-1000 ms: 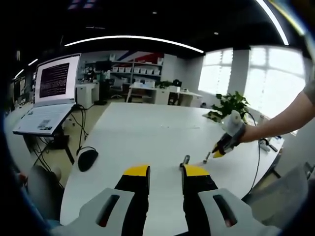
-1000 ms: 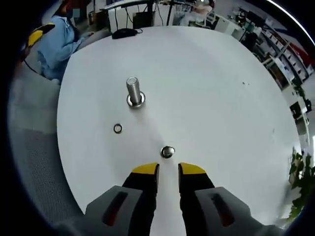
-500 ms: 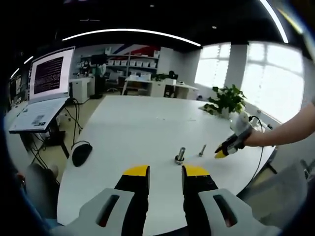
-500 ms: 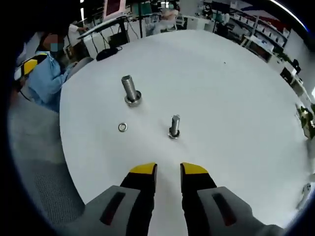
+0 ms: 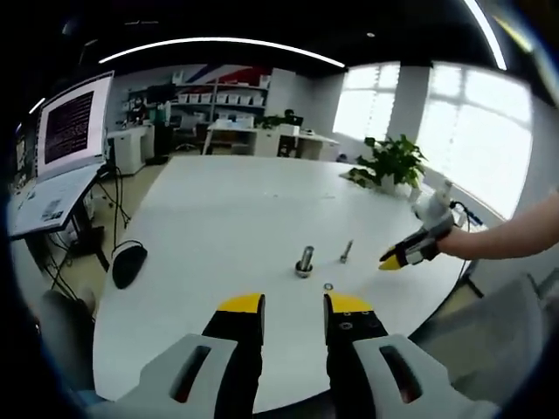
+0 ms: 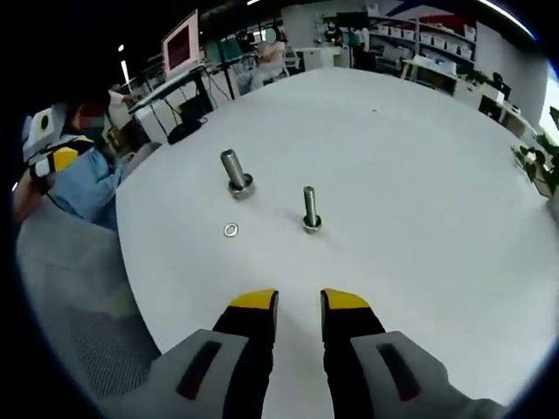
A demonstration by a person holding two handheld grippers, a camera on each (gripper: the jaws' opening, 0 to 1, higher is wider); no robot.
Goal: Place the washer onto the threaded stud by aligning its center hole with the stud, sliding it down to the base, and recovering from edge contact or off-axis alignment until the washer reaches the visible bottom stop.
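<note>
A round white worktop [image 5: 236,218] carries two upright bolts and a small washer.

In the left gripper view, the left gripper [image 5: 294,305] has its yellow-tipped fingers [image 5: 242,305] slightly apart with nothing between them, held above the near edge of the worktop. Just ahead of the right finger lies the washer [image 5: 328,285], flat on the worktop. Beyond it stands the thick stud [image 5: 304,261], and a little to the right of that the thin stud [image 5: 346,251]. Further right, the right gripper [image 5: 395,259] reaches in over the worktop edge, held by a hand on a bare forearm [image 5: 507,238] stretched in from the right; its yellow tips point toward the studs, and I cannot tell from here how far they are apart. To the left of the fingers are a black mouse [image 5: 127,263] on the worktop and an open laptop [image 5: 65,148]; the writing on its screen is too small to read. A potted plant [image 5: 389,163] stands at the far side.

In the right gripper view, the right gripper [image 6: 298,303] also shows its fingers [image 6: 254,303] slightly apart and empty. Ahead of the left finger lies the washer [image 6: 231,230], with the thick stud [image 6: 235,173] beyond it and the thin stud [image 6: 309,209] straight ahead of the fingers. The washer touches neither stud. Far left, a person in a blue sleeve [image 6: 87,179] holds the left gripper [image 6: 54,160].
</note>
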